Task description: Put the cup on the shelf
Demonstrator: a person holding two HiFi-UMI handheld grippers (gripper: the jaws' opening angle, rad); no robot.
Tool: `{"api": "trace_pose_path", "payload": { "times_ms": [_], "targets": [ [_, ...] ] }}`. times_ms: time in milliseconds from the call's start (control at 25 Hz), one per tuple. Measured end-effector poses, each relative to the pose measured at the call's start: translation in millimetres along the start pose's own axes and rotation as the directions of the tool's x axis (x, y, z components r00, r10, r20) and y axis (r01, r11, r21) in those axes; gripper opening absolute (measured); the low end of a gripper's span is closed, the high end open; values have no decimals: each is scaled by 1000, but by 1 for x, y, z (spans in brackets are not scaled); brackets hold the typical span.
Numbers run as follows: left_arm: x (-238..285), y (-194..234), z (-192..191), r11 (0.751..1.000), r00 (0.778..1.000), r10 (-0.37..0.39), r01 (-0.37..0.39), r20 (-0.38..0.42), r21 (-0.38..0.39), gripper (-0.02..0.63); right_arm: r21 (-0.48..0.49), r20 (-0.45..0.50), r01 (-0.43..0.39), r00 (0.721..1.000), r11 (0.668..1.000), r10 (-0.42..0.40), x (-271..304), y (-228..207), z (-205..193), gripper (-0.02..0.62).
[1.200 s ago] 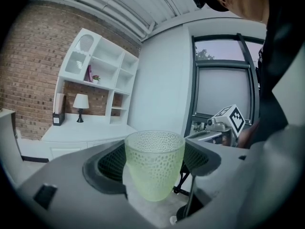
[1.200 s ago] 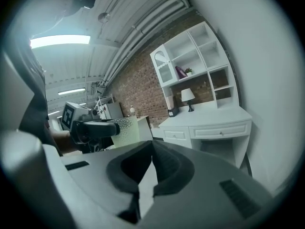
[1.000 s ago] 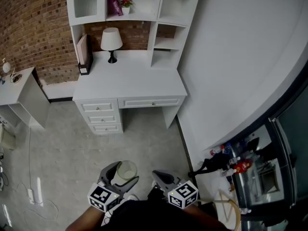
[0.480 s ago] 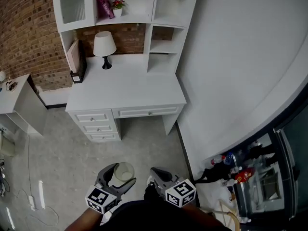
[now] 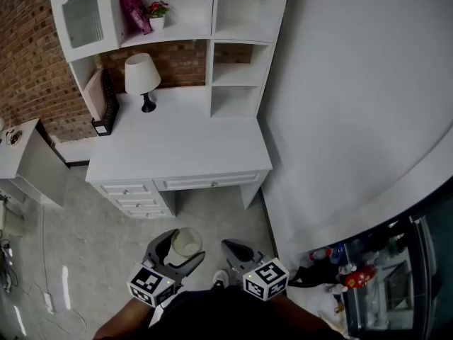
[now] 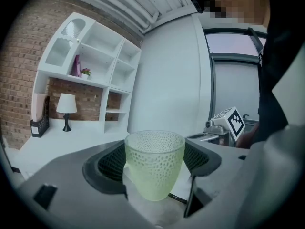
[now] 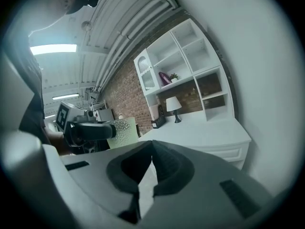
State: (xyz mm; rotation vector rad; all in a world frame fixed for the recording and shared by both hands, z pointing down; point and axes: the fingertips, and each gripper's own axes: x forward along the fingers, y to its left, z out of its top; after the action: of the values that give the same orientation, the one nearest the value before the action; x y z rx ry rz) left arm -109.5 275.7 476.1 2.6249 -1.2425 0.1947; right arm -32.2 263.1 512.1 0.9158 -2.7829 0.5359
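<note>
L gripper (image 6: 153, 152) clamped on cup (image 6: 155, 173), upright, lower centre of head view. R gripper (image 7: 151, 151) jaws together, empty. Cup prob. light, thin, brittle, dimpled wall: grip mid-body, squeeze gently. Shelf (image 5: 237, 73) upper centre.

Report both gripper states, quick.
Left gripper: closed on the pale green dimpled glass cup.
Right gripper: closed, nothing in it.
</note>
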Motion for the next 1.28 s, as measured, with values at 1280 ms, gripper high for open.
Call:
{"api": "trace_pose_path", "payload": {
  "times_ms": [1280],
  "targets": [
    [195, 46, 37, 992, 993, -119, 120, -18, 42, 365, 30, 0, 110, 994, 993, -110, 15, -175, 39, 5]
  ]
}}
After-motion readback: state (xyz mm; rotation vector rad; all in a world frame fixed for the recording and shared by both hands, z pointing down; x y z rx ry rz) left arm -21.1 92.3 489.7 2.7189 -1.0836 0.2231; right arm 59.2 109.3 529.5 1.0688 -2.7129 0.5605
